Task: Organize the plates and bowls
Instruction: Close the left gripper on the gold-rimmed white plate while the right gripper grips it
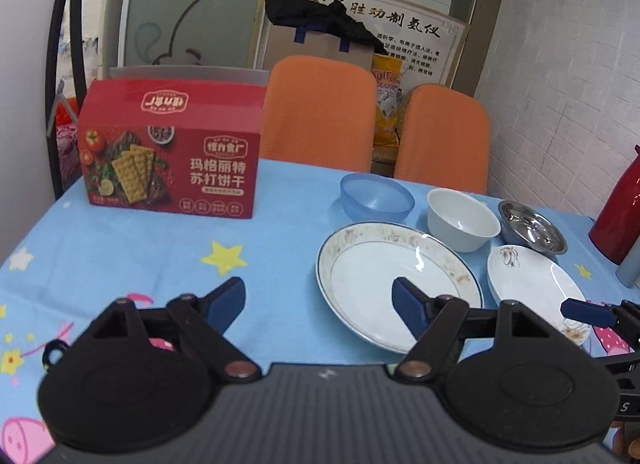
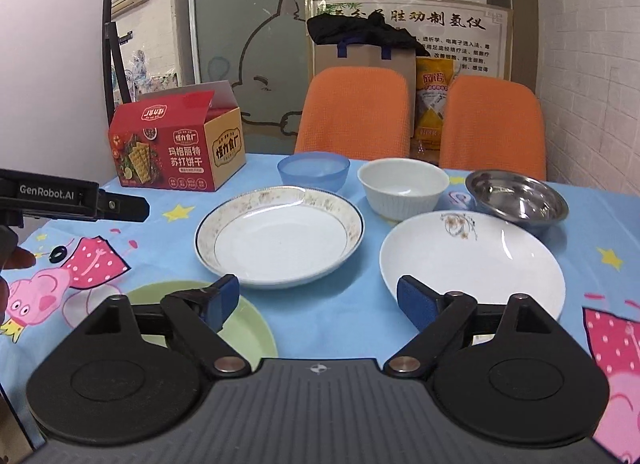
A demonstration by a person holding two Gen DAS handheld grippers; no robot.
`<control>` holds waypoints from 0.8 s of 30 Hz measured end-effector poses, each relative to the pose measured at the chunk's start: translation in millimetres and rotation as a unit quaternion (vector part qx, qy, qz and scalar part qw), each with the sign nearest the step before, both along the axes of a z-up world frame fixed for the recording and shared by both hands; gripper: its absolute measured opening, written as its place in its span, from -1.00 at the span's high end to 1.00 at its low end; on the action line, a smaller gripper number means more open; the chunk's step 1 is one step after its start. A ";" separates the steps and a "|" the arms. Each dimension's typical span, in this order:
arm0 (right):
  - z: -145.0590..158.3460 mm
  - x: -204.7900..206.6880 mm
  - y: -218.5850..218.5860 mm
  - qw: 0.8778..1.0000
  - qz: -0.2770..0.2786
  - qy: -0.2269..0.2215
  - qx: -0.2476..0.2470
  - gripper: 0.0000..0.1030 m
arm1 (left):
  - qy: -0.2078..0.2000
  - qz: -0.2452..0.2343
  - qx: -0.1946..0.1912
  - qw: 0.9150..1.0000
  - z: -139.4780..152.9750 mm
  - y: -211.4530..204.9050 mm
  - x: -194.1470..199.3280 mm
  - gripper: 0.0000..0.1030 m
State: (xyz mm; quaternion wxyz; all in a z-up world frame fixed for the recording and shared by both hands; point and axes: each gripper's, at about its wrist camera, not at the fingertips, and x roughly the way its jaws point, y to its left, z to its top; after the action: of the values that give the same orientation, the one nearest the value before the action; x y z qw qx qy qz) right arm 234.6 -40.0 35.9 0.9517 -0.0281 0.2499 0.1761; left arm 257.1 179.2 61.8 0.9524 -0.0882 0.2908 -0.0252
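Observation:
A gold-rimmed white plate (image 1: 384, 276) (image 2: 280, 240) lies mid-table. A plain white plate with a flower mark (image 1: 536, 288) (image 2: 480, 264) lies to its right. Behind them stand a blue plastic bowl (image 1: 376, 195) (image 2: 314, 169), a white ceramic bowl (image 1: 462, 219) (image 2: 402, 187) and a steel bowl (image 1: 532, 227) (image 2: 516, 197). A green plate (image 2: 248, 328) lies near the front, under my right gripper's left finger. My left gripper (image 1: 320, 304) is open and empty, left of the gold-rimmed plate. My right gripper (image 2: 318, 300) is open and empty, above the near edges of the plates.
A red cracker box (image 1: 172, 151) (image 2: 176, 143) stands open at the back left of the blue cartoon tablecloth (image 1: 160, 256). Two orange chairs (image 1: 320, 111) (image 2: 492, 123) stand behind the table. A red thermos (image 1: 618, 215) is at the right edge.

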 end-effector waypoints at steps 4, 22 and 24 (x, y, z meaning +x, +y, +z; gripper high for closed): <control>-1.3 41.7 12.8 1.000 0.015 0.007 -0.007 -1.00 | 0.026 -0.010 0.000 1.000 -13.8 -1.4 34.2 -0.45; -46.5 125.3 44.2 0.994 0.043 0.078 -0.058 -1.00 | 0.075 -0.019 -0.001 0.997 -47.9 3.9 92.0 -0.46; -45.7 124.8 46.8 0.994 0.035 0.080 -0.059 -1.00 | 0.076 -0.021 0.003 0.997 -48.7 3.4 91.2 -0.46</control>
State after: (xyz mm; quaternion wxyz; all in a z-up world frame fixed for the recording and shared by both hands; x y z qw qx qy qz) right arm 359.4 6.8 -9.8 0.9187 -0.0782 0.3339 0.1957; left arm 348.3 182.6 13.1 0.9270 -0.0812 0.3642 -0.0377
